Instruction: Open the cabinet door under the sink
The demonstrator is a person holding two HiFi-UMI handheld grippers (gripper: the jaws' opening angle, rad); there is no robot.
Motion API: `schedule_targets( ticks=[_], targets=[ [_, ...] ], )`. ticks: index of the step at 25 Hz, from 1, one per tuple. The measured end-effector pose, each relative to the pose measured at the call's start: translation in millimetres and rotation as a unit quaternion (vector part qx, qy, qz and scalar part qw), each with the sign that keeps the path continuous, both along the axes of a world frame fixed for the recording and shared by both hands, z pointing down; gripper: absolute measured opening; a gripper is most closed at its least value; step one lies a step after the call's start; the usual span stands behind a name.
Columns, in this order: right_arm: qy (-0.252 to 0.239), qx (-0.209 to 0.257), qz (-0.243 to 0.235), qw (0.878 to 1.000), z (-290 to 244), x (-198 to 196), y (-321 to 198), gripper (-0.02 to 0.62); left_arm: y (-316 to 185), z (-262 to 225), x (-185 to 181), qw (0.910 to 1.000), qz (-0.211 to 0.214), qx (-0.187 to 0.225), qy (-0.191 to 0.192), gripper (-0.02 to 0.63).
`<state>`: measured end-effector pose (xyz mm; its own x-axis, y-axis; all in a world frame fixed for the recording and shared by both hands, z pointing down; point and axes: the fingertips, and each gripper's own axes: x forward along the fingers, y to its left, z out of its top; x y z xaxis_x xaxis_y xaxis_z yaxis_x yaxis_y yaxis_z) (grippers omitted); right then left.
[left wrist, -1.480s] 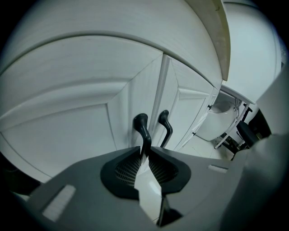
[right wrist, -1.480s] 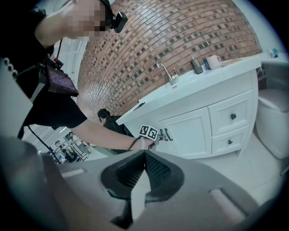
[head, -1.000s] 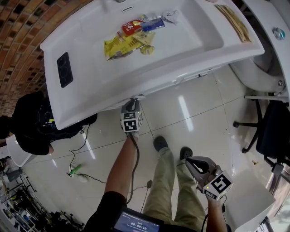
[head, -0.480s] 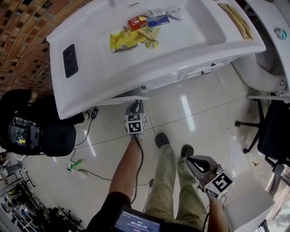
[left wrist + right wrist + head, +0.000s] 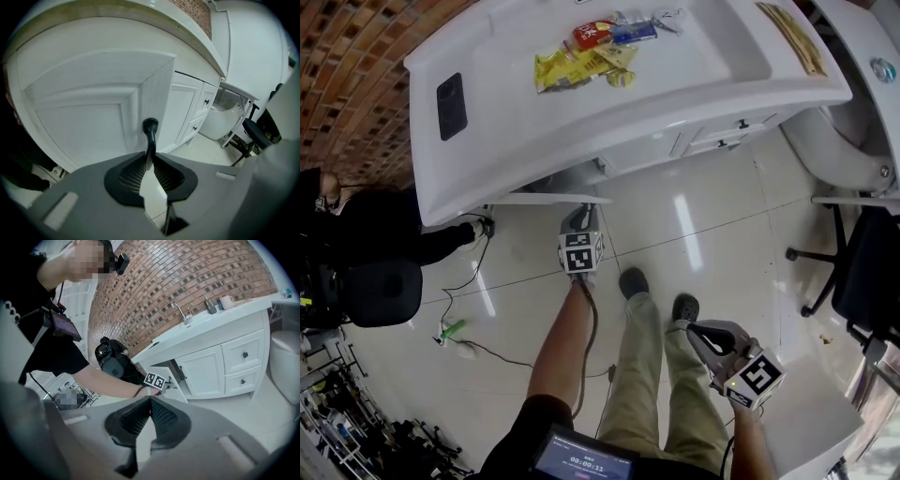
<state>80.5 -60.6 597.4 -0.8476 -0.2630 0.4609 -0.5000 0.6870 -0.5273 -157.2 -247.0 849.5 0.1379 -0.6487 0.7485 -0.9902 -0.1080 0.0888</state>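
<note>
The white vanity [image 5: 609, 112] with the sink stands at the top of the head view. Its cabinet door [image 5: 93, 108] under the sink is swung partly out; its top edge shows as a white strip [image 5: 539, 199]. My left gripper [image 5: 577, 225] is shut on the door's black handle [image 5: 150, 133], which runs down between the pads [image 5: 133, 176]. In the right gripper view the door [image 5: 165, 373] stands ajar beside the left gripper's marker cube [image 5: 154, 379]. My right gripper [image 5: 689, 333] hangs low by my right leg, far from the vanity, shut with nothing in it.
Snack packets [image 5: 581, 61] lie in the basin and a black device [image 5: 450, 106] on the counter. Drawers with black knobs [image 5: 741, 124] sit right of the door. A toilet [image 5: 853, 141], a black chair [image 5: 862, 272], a black bag [image 5: 384, 281] and floor cables [image 5: 455, 328] surround me.
The cabinet door has swung further out from the vanity, drawn by the left gripper on its handle. The right gripper has barely shifted.
</note>
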Motion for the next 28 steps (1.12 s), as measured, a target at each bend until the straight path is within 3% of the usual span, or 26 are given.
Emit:
schedule_targets(
  ticks=[28],
  targets=[
    [0.010, 0.005, -0.086, 0.996, -5, -26, 29, -0.009, 79, 2, -16, 0.9972, -0.058, 0.020, 0.042, 0.074]
  ],
)
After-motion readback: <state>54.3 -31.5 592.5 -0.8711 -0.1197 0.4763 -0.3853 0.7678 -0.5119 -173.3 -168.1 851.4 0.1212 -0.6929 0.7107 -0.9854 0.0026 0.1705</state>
